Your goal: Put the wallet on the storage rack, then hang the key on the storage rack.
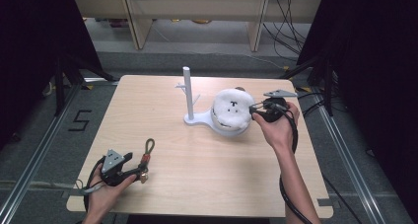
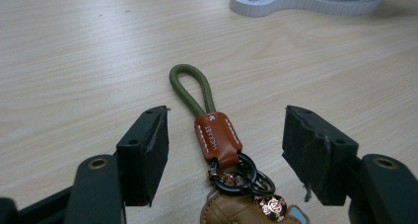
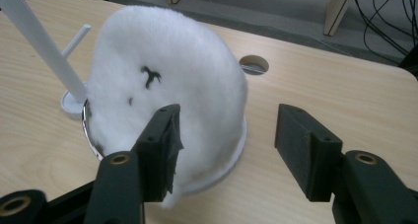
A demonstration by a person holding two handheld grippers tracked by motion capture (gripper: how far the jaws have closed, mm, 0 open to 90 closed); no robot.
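On the pale wooden table (image 1: 197, 160), my right gripper (image 3: 224, 140) is resting released beside the white fluffy cap (image 3: 162, 86); my left gripper (image 2: 224, 150), fingers released, is straddling the green-looped leather keychain (image 2: 217, 140)

The light wooden table (image 1: 197, 169) lies bare across its near middle and its whole left half, so a hand could cross freely between the two grippers. At the far centre the white plastic stand with its upright post (image 1: 188, 93) blocks the way, and the fluffy white plush cap (image 1: 231, 108) sits on its base just beside the post. Near the left front edge the green cord keychain with brown leather tab (image 2: 211, 130) lies flat between the open jaws of the left gripper (image 2: 224, 152).
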